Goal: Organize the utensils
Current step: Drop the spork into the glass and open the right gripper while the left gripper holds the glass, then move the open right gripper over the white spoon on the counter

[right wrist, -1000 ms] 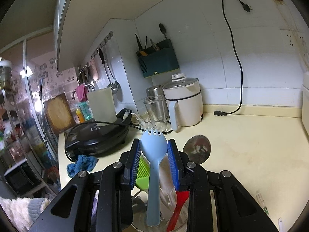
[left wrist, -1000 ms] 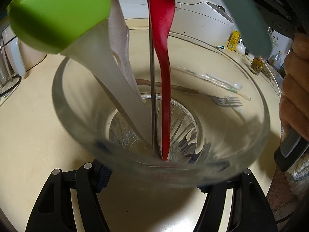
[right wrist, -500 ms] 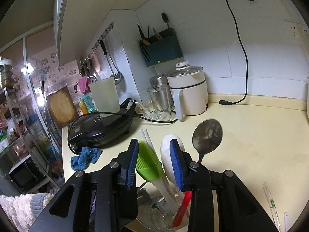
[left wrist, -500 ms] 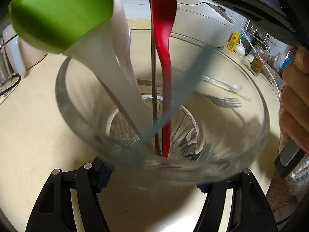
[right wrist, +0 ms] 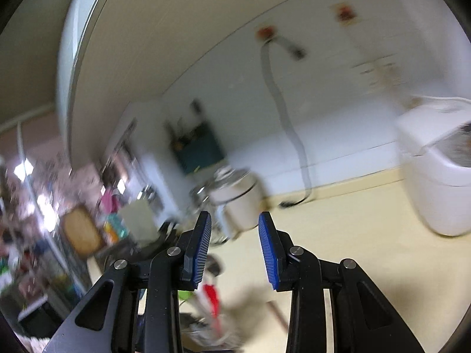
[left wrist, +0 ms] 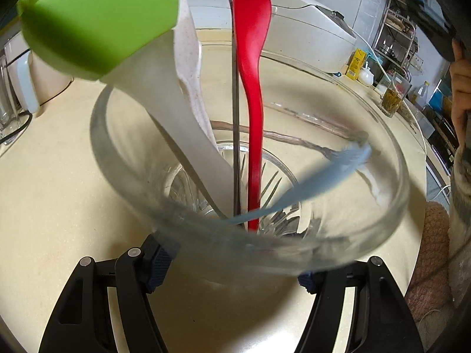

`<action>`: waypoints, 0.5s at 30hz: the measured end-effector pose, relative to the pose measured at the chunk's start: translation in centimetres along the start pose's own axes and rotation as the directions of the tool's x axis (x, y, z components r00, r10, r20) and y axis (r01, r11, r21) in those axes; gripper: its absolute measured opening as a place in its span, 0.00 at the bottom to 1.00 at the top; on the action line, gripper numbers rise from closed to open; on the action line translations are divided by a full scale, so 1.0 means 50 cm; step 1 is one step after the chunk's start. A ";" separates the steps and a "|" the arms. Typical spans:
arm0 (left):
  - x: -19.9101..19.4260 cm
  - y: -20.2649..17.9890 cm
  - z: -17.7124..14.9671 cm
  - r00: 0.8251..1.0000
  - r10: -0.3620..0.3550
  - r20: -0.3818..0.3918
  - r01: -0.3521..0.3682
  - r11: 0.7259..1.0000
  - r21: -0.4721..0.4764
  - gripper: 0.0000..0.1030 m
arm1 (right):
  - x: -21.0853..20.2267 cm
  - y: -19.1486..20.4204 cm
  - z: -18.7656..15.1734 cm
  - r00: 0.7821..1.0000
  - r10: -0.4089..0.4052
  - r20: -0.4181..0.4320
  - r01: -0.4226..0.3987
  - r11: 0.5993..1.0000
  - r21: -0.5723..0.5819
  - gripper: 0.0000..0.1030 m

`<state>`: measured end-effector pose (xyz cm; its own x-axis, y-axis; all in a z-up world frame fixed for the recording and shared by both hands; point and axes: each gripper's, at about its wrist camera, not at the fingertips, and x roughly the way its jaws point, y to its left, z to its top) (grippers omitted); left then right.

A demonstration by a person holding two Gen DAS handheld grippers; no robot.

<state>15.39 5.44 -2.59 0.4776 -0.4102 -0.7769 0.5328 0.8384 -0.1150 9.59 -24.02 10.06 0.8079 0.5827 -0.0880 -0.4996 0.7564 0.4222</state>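
Glass, clear and thick-walled, is the holder here: a round tumbler with a cut starburst base (left wrist: pixel 391 158), standing on the cream speckled countertop (left wrist: pixel 59 206) and clamped at its near wall by the left gripper (left wrist: pixel 232 267), blue ribbed pads pressed at 7 and 5 o'clock of the rim. Judgement: heavy for its size, rigid, slick and breakable, so hold low on the wall, squeeze modestly, don't tip.

Inside the tumbler:
- pale blue plastic spork (left wrist: pixel 338 166), blurred, leaning toward 3 o'clock, tines at the rim. Light, stiff, smooth; slides easily on glass.
- red plastic spoon-shaped spatula (left wrist: pixel 253 67), upright, centre. Light, slightly flexible; take it by the upper handle.
- thin steel handle (left wrist: pixel 235 117) just left of the red one, hard and slippery; its head is out of frame.
- white speckled rice paddle (left wrist: pixel 191 67) and lime-green silicone brush with a frosted handle (left wrist: pixel 97 20), leaning to 11 o'clock. Brush head soft, grippy.

A metal fork (left wrist: pixel 329 151) seems to lie on the counter behind the glass, seen through it; flat, so likely awkward to pinch.

Right gripper (right wrist: pixel 235 247): jaws parted at a medium gap, nothing between them, pointing level toward the blurred white tiled wall (right wrist: pixel 323 103). White rice cooker (right wrist: pixel 435 182) at 3 o'clock.
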 end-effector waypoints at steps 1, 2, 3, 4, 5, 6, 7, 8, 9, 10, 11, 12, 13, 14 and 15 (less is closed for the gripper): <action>0.000 -0.001 0.000 1.000 0.001 0.000 -0.001 1.000 0.001 0.70 | -0.023 -0.021 0.003 0.999 -0.032 0.020 0.032 0.999 0.028 0.33; 0.000 -0.002 0.000 1.000 0.003 -0.001 -0.003 1.000 0.002 0.70 | -0.044 -0.043 0.003 0.996 -0.076 0.038 0.074 0.996 0.055 0.33; 0.000 0.000 0.001 1.000 0.004 -0.001 -0.004 1.000 0.003 0.70 | -0.059 -0.061 0.000 0.993 -0.109 0.046 0.105 0.992 0.076 0.33; 0.002 -0.001 0.002 1.000 0.005 -0.002 -0.005 1.000 0.004 0.70 | -0.075 -0.087 -0.007 0.989 -0.140 0.044 0.135 0.985 0.105 0.33; 0.003 -0.002 0.002 1.000 0.006 -0.002 -0.006 1.000 0.005 0.70 | -0.085 -0.108 -0.012 0.986 -0.162 0.035 0.156 0.980 0.126 0.33; 0.003 -0.002 0.002 1.000 0.006 -0.002 -0.005 1.000 0.004 0.70 | -0.093 -0.124 -0.018 0.982 -0.185 0.024 0.180 0.974 0.140 0.33; 0.003 -0.002 0.002 1.000 0.004 -0.002 -0.004 1.000 0.003 0.70 | -0.101 -0.143 -0.030 0.974 -0.228 0.006 0.224 0.963 0.152 0.33; 0.003 -0.002 0.002 1.000 0.004 -0.002 -0.004 1.000 0.003 0.70 | -0.107 -0.157 -0.039 0.966 -0.260 -0.008 0.258 0.953 0.159 0.33; 0.004 -0.003 0.002 1.000 0.004 -0.002 -0.004 1.000 0.003 0.70 | -0.111 -0.169 -0.047 0.961 -0.277 -0.019 0.276 0.946 0.172 0.33; 0.004 -0.002 0.001 1.000 0.004 -0.002 -0.004 1.000 0.003 0.70 | -0.117 -0.186 -0.058 0.959 -0.282 -0.033 0.282 0.939 0.198 0.33; 0.004 -0.003 0.002 1.000 0.005 -0.002 -0.005 1.000 0.004 0.70 | -0.119 -0.194 -0.063 0.959 -0.280 -0.041 0.282 0.935 0.215 0.33; 0.005 -0.003 0.002 1.000 0.005 -0.002 -0.005 1.000 0.004 0.70 | -0.120 -0.208 -0.071 0.958 -0.282 -0.055 0.287 0.927 0.240 0.33; 0.005 -0.004 0.002 1.000 0.005 -0.002 -0.005 1.000 0.004 0.70 | -0.122 -0.218 -0.075 0.956 -0.288 -0.063 0.295 0.922 0.253 0.33; 0.005 -0.004 0.002 1.000 0.005 -0.002 -0.005 1.000 0.004 0.70 | -0.120 -0.223 -0.078 0.952 -0.297 -0.073 0.306 0.916 0.260 0.33; 0.005 -0.003 0.002 1.000 0.005 -0.002 -0.005 1.000 0.004 0.70 | -0.118 -0.227 -0.080 0.949 -0.305 -0.081 0.315 0.912 0.262 0.33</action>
<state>15.49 5.19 -2.70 0.4788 -0.4055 -0.7787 0.5332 0.8389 -0.1091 9.26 -34.85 2.17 0.8935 0.3468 -0.2854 -0.1192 0.7958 0.5937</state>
